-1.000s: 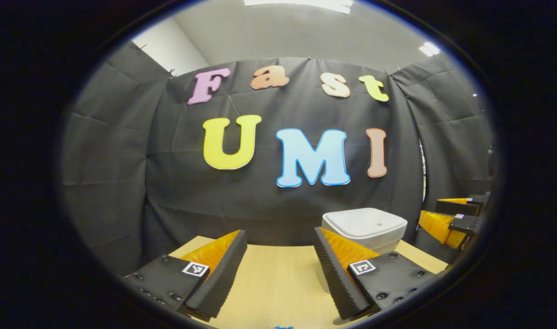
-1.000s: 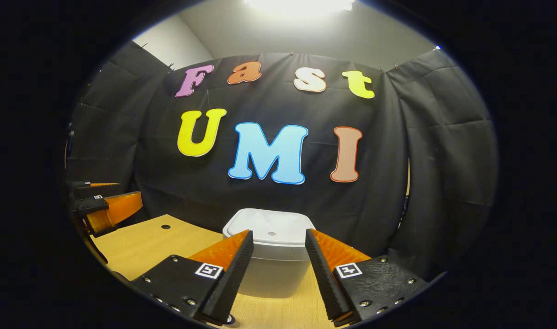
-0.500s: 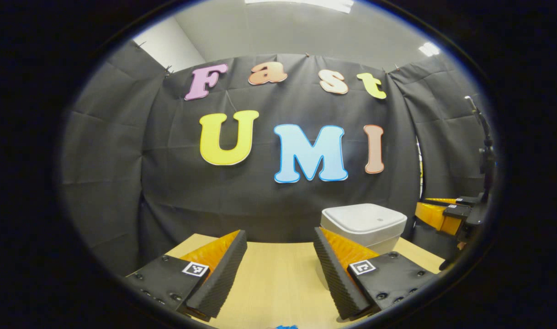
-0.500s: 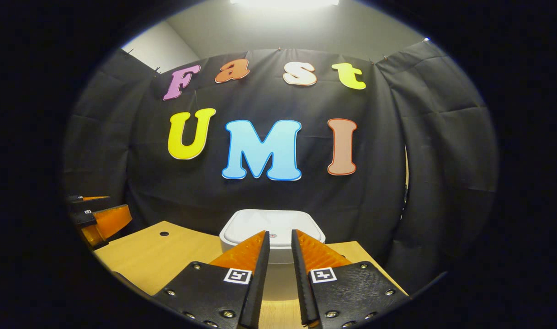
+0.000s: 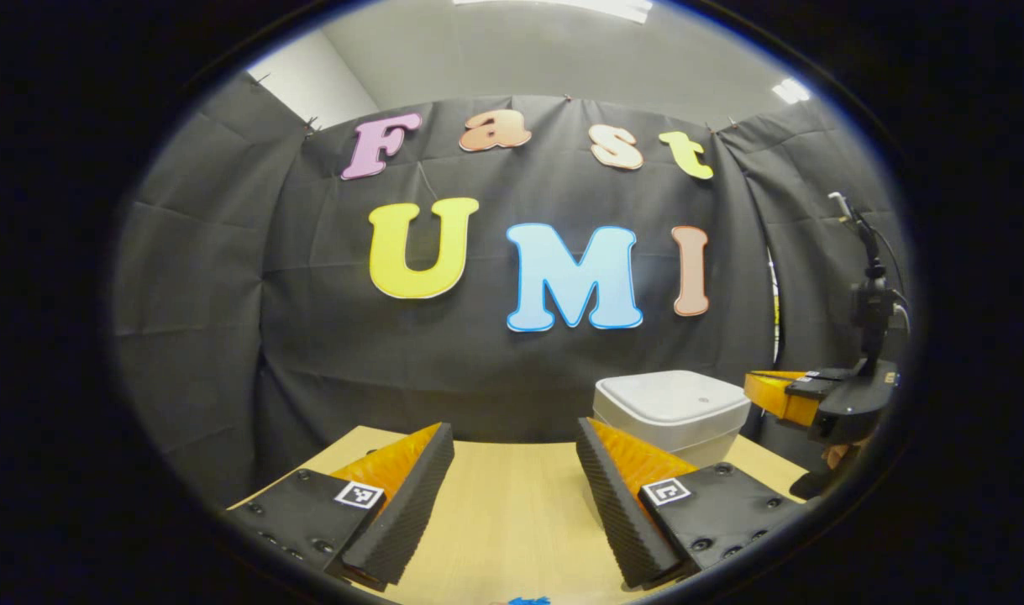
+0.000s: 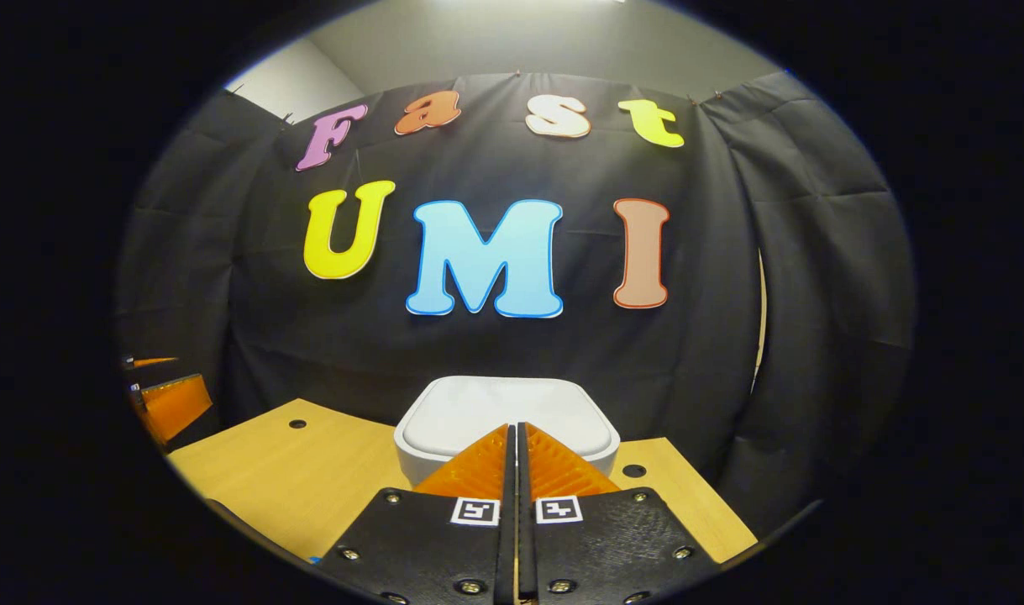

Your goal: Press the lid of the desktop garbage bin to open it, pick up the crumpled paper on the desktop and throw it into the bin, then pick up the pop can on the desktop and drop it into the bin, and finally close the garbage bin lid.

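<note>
Left gripper (image 5: 512, 470): fingers spread wide, nothing between them, held low over the bare middle of the tabletop (image 5: 495, 521), near its front edge.

Garbage bin (image 6: 506, 420): stands at the back edge of the tabletop, towards the right, against the cloth wall. Lid (image 5: 671, 395) down and flat; a small round mark sits near its middle. In the left gripper view, the bin lies right of that gripper's right finger.

Right gripper (image 6: 513, 433): fingers pressed together, holding nothing, tips aimed at the lid's near edge from just in front and slightly above. Contact with the lid cannot be told.

Crumpled paper and pop can: not located. A scrap of blue at the tabletop's front edge is too small to name.

Step in hand, by my reading: the opening press, first of the task. Next move calls for the closed tips to go down squarely on the lid until it releases, then lift clear so it can swing up.
</note>
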Demonstrator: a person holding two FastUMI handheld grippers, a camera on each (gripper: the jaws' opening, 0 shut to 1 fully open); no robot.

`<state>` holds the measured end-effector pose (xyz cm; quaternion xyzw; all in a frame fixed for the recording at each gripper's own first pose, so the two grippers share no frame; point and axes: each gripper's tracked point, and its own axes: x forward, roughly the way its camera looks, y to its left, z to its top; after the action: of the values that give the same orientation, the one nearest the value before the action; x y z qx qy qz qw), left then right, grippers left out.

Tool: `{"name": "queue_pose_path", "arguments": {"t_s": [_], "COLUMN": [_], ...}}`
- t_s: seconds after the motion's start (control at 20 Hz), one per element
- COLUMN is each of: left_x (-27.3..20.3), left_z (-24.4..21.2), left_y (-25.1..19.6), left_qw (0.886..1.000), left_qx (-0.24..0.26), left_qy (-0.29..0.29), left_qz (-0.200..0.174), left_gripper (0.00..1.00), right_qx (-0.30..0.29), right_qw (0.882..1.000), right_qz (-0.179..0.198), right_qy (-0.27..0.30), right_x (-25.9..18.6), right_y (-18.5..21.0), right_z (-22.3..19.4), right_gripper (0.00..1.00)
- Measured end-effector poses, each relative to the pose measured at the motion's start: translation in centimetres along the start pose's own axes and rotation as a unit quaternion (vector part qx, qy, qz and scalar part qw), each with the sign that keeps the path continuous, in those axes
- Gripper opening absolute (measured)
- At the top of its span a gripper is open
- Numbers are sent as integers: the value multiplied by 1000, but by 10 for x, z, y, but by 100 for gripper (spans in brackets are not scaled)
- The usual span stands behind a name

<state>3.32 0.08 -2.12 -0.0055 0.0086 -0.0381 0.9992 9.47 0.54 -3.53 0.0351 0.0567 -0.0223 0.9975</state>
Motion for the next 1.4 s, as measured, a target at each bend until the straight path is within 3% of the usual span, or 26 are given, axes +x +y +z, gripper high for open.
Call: {"name": "queue_pose_path", "arguments": {"t_s": [0.25, 0.75, 1.0, 1.4], "left_x": [-1, 0, 2, -2], "left_z": [-7, -18, -23, -24], "left_y": [8, 25, 28, 32], "left_qw": [1000, 999, 999, 999], "left_qx": [-4, -14, -15, -17], "left_qy": [8, 22, 28, 29], "left_qz": [9, 23, 27, 38], "left_gripper": [97, 96, 96, 97], "right_qx": [-20, -29, -10, -2], "right_qw": [999, 997, 998, 999], "right_qz": [4, 18, 20, 26], "right_qy": [33, 72, 65, 46], "right_x": [31, 43, 43, 46], "right_y": [-4, 0, 0, 7], "right_z": [-10, -28, -31, 2], "right_gripper": [2, 1, 2, 1]}}
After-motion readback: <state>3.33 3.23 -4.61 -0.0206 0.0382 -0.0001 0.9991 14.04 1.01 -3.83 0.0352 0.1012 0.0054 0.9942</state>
